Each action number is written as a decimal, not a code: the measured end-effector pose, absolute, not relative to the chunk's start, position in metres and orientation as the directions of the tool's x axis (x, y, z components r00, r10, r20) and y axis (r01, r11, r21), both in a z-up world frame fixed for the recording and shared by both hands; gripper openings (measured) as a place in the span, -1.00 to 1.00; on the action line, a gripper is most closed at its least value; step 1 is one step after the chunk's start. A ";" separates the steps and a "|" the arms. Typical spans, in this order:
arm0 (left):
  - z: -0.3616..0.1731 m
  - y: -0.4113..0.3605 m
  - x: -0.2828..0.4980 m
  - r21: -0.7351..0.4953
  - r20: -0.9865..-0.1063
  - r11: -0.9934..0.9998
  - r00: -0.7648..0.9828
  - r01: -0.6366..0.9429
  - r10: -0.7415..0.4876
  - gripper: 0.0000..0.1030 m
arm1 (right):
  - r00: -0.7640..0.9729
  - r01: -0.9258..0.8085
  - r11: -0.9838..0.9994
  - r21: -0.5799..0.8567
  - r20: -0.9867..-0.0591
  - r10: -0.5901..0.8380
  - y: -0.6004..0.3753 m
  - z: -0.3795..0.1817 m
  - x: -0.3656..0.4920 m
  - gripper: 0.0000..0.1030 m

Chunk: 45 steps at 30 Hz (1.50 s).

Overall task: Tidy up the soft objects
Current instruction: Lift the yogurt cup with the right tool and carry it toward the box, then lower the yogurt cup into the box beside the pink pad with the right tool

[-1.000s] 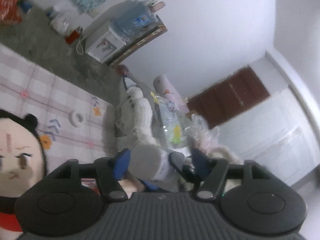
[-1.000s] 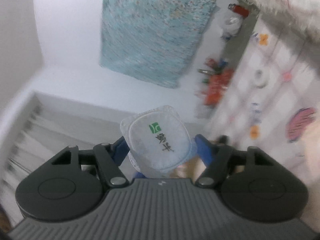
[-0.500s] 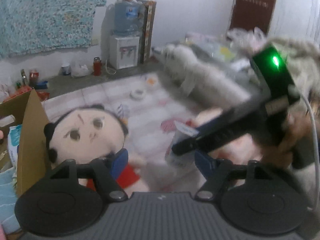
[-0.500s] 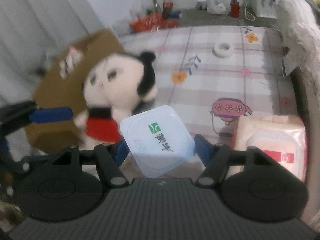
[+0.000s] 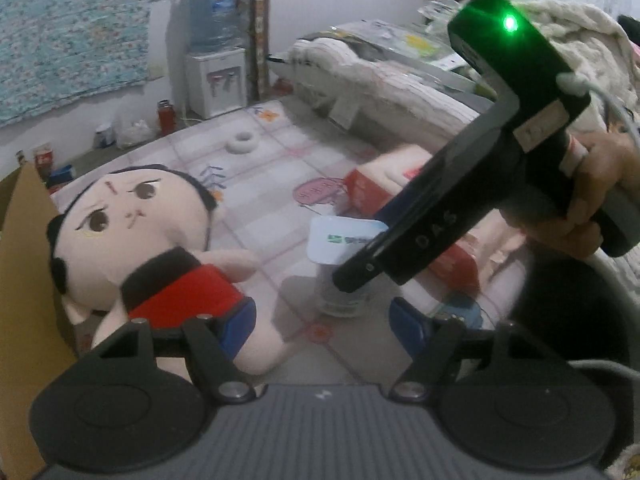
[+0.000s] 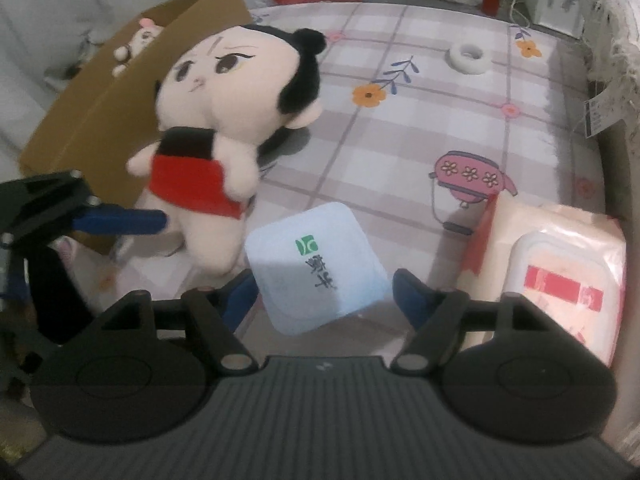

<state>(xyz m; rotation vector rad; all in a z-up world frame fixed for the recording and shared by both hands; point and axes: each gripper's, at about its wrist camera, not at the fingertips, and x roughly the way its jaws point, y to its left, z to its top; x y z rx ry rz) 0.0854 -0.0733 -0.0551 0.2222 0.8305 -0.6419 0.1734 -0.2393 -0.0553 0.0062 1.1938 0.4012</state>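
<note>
Right gripper (image 6: 320,296) poised steeply over yoghurt cup (image 6: 316,272), jaws just widened and apart, cup between them yet unpressed, upright on mat (image 6: 440,80); judged a release, setting a hard item aside from the soft ones. Left gripper (image 5: 320,320) likewise just widened, apart, empty, aimed near plush doll (image 6: 224,120) propped against cardboard box (image 6: 100,100), the probable destination. Counted: one doll, one small plush (image 6: 136,36) inside box, one wipes pack (image 6: 560,280), one cup, one box

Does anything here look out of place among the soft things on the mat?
Yes. A sealed yogurt cup stands on the mat between the plush doll and the wet-wipes pack. It is a rigid food container, not a soft thing.
</note>
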 end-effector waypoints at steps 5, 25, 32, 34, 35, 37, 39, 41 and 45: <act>-0.062 -0.097 0.090 -0.030 -0.753 0.767 0.490 0.641 -0.439 0.45 | 0.308 -0.222 0.906 0.360 -0.856 0.416 -0.257 -0.054 0.167 0.45; -0.093 -0.134 0.120 0.009 -0.793 0.832 0.510 0.555 -0.332 0.26 | 0.355 -0.034 0.820 0.571 -0.760 0.544 -0.296 -0.070 0.167 -0.53; -0.067 -0.121 0.095 -0.037 -0.776 0.838 0.512 0.545 -0.368 0.25 | 0.353 -0.010 0.826 0.563 -0.771 0.530 -0.286 -0.045 0.145 -0.53; -0.050 -0.111 0.082 -0.048 -0.763 0.842 0.524 0.538 -0.379 0.25 | 0.358 -0.024 0.825 0.564 -0.766 0.534 -0.277 -0.029 0.134 -0.53; -0.041 -0.105 0.075 -0.060 -0.756 0.844 0.529 0.532 -0.387 0.25 | 0.360 -0.037 0.824 0.565 -0.762 0.539 -0.272 -0.021 0.129 -0.53; -0.022 -0.086 0.060 -0.095 -0.741 0.855 0.537 0.510 -0.403 0.25 | 0.360 -0.064 0.817 0.573 -0.750 0.554 -0.259 -0.002 0.118 -0.53; -0.003 -0.066 0.045 -0.112 -0.728 0.868 0.555 0.484 -0.404 0.25 | 0.352 -0.099 0.804 0.586 -0.736 0.579 -0.242 0.014 0.110 -0.53; 0.014 -0.044 0.030 -0.116 -0.711 0.882 0.582 0.457 -0.395 0.25 | 0.340 -0.141 0.783 0.605 -0.714 0.612 -0.222 0.030 0.104 -0.53; 0.040 0.002 0.008 -0.134 -0.697 0.919 0.624 0.371 -0.354 0.25 | 0.301 -0.236 0.737 0.633 -0.674 0.675 -0.172 0.053 0.099 -0.53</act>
